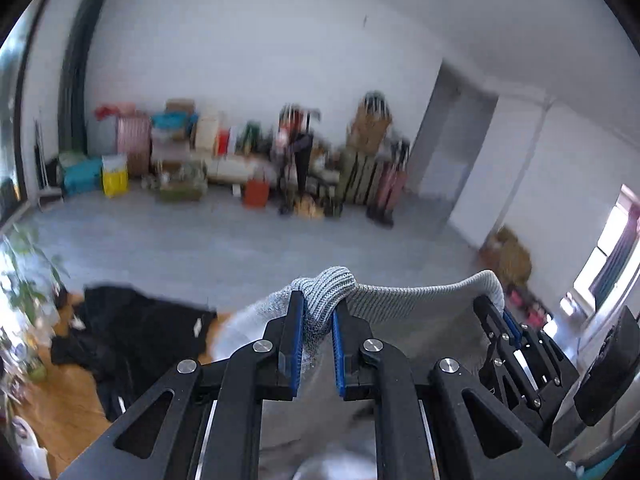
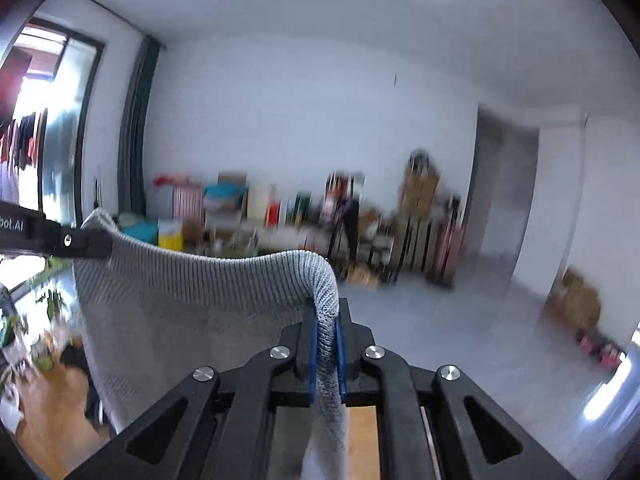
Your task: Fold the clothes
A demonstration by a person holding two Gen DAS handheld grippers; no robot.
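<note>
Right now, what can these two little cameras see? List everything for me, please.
grey knitted garment: one, light grey, stretched in the air between both grippers
black clothes: a heap, black, on the wooden surface lower left
boxes and bags: many, mixed colours, blurred, along the far wall
plant: one, green, far left
left gripper: one, black with blue pads, shut on the garment
right gripper: one, black with blue pads, shut on the garment
</note>
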